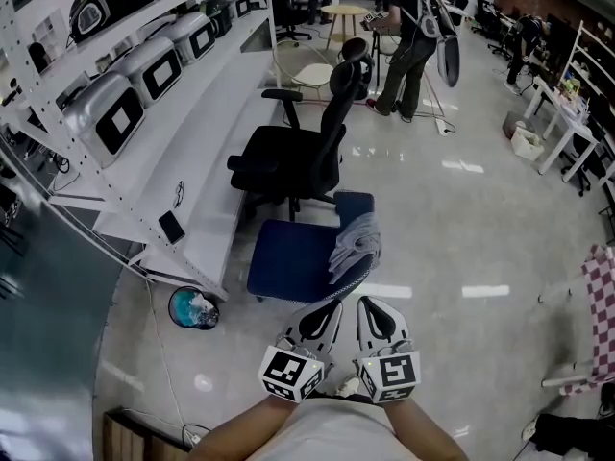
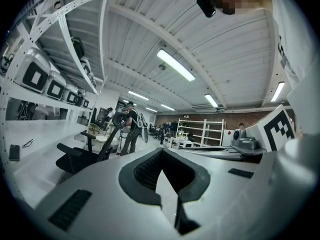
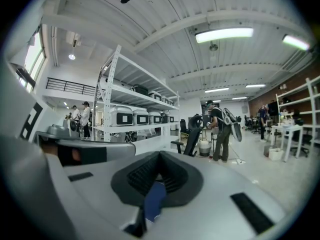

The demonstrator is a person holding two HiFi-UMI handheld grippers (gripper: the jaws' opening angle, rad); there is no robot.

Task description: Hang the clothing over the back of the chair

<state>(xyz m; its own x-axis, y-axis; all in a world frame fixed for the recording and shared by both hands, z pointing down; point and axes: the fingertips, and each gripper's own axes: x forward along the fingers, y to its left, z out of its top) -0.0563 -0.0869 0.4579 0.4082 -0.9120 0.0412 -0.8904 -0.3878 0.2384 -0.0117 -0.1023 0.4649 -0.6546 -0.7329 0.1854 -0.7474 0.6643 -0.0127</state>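
Already draped over the back of the blue chair [image 1: 288,259], the grey clothing [image 1: 356,244] hangs in soft folds, with part of it spilling toward the seat. It looks light and limp and would likely slide if tugged, so a bunched fold near the top edge seems the best place to pinch. The left gripper [image 1: 330,307] and right gripper [image 1: 371,304] sit side by side near the person's body, jaws closed and empty, apart from the chair.
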